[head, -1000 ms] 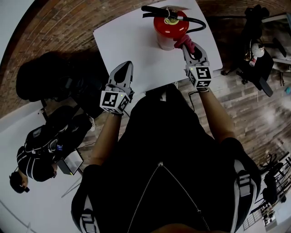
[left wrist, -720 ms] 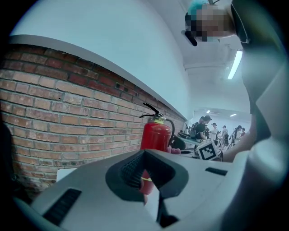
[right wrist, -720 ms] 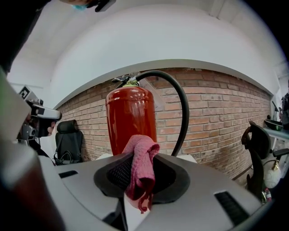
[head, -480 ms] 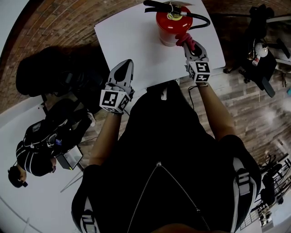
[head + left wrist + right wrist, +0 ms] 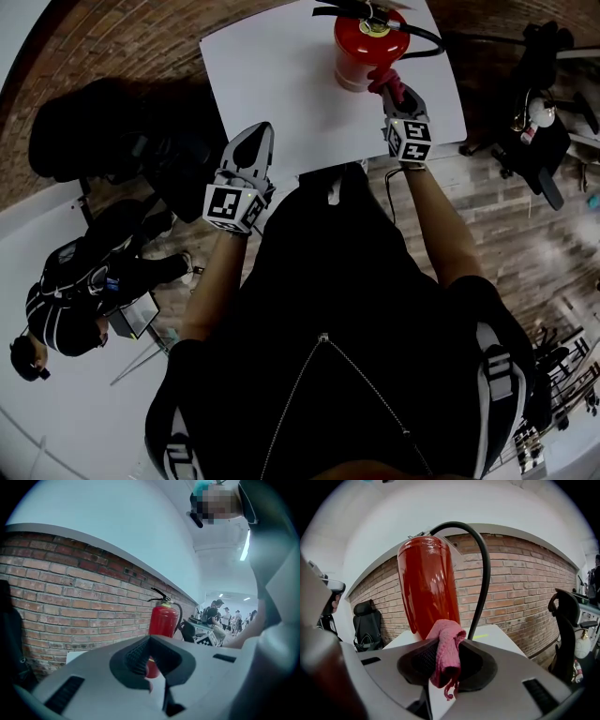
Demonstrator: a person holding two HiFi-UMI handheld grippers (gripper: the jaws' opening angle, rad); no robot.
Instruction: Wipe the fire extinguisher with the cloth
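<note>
A red fire extinguisher (image 5: 367, 47) with a black hose (image 5: 483, 569) stands upright at the far right of a white table (image 5: 281, 84). My right gripper (image 5: 389, 86) is shut on a pink cloth (image 5: 446, 651), held against the lower side of the red cylinder (image 5: 426, 583). Over the table's near left edge hovers my left gripper (image 5: 251, 142), shut with nothing in it, well apart from the extinguisher (image 5: 164, 620), which stands ahead of it in the left gripper view.
A brick wall (image 5: 122, 47) runs behind the table. Black office chairs stand at the left (image 5: 94, 141) and far right (image 5: 539, 103). A person in black (image 5: 75, 300) sits low at the left. Wooden floor (image 5: 525, 234) lies to the right.
The right gripper with the pink cloth has slid farther along the extinguisher's side, away from me. The left gripper has stayed put.
</note>
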